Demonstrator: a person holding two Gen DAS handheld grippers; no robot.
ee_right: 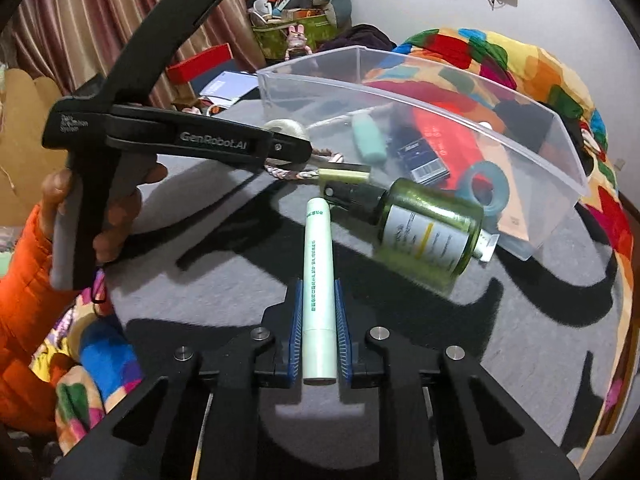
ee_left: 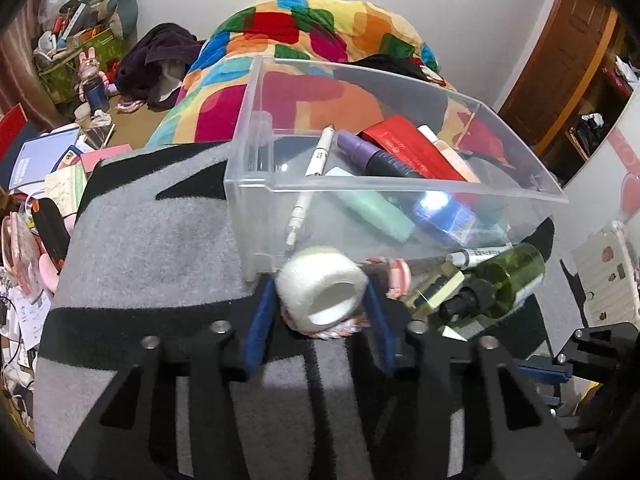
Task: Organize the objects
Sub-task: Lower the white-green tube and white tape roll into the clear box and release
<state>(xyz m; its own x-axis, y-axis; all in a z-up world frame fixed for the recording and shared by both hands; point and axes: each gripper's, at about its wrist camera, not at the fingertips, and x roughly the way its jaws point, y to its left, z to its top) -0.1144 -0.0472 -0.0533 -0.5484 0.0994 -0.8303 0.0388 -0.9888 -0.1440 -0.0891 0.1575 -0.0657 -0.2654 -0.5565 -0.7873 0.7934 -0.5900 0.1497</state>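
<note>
My left gripper is shut on a white tape roll, just in front of the clear plastic bin. The roll also shows in the right wrist view. My right gripper is shut on a pale green tube, held above the grey and black blanket. The bin holds a red box, a purple bottle, a white pen, a mint tube and a blue box. A green glass spray bottle lies beside the bin.
A braided cord and a small clear yellow-green bottle lie by the bin's front. A colourful duvet lies behind the bin. Books and clutter lie on the left. A wooden door is at the right.
</note>
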